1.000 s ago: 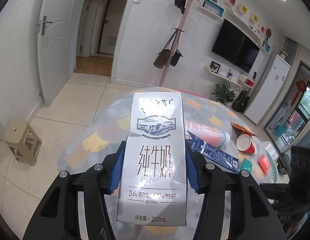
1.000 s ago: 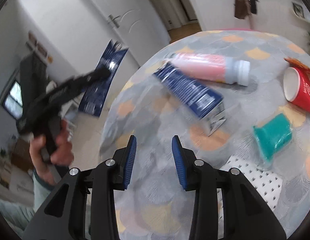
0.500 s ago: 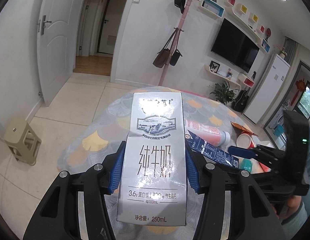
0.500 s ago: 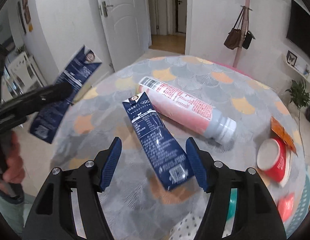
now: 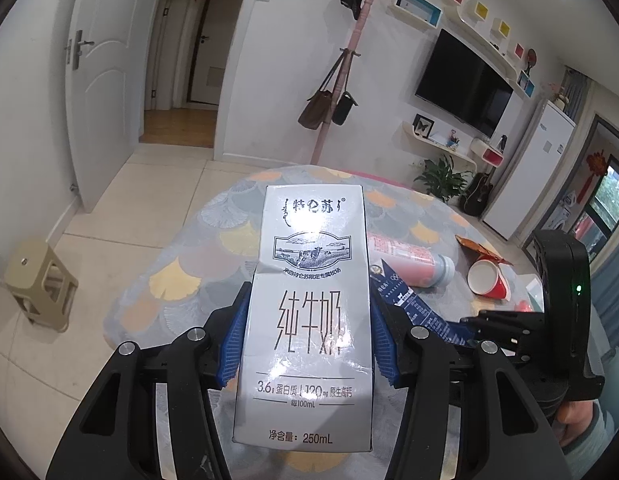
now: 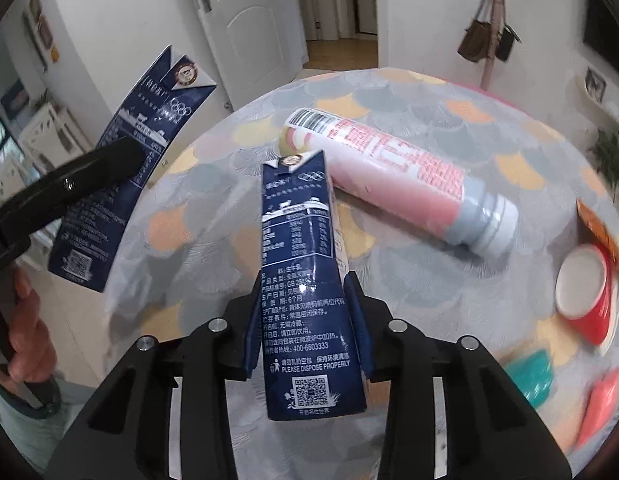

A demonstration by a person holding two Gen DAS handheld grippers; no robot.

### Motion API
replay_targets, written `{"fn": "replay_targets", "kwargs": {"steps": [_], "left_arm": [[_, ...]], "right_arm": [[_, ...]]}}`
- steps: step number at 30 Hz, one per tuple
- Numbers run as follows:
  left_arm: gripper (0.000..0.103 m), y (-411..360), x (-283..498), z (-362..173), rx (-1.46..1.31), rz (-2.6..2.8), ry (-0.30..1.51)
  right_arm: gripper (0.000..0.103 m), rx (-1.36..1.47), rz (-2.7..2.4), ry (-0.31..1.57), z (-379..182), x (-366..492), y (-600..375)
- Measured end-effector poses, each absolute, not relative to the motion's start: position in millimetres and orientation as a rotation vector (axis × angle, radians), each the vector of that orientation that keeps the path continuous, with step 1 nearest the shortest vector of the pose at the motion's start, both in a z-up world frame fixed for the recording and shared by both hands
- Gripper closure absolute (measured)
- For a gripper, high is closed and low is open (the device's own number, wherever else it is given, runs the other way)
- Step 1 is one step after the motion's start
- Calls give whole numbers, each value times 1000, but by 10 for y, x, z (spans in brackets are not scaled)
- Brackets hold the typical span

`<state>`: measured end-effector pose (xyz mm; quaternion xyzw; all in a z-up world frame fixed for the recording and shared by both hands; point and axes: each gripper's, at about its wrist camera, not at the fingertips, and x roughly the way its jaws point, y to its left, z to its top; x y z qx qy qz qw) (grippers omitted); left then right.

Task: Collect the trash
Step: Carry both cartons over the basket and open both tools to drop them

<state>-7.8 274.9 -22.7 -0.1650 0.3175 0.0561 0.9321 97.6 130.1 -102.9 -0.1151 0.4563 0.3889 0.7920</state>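
Between right gripper pads: blue carton.

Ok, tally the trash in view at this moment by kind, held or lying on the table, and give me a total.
Milk cartons: 2 (white-fronted carton, dark blue carton)
Bottles: 1 (pink bottle)
Cups: 1 (red cup)
Wrappers: 1 (orange wrapper)
Blurred small things, kind unclear: 2 (teal thing, coral thing)
Total: 7
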Motion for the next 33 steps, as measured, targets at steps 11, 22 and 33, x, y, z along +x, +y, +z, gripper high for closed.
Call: {"fn": "replay_targets", "kwargs": {"steps": [11,22,33], "left_arm": [[52,2445,-64,-43,-304,38,625],[52,1313,429,129,-204,-190,650],[52,-104,1022,224,-36,-390,693]], "right_arm": [[70,43,845,934,-592,856,524],[70,130,596,769,-190,795,-673],[70,289,327,683,-203,942,-2149]]}}
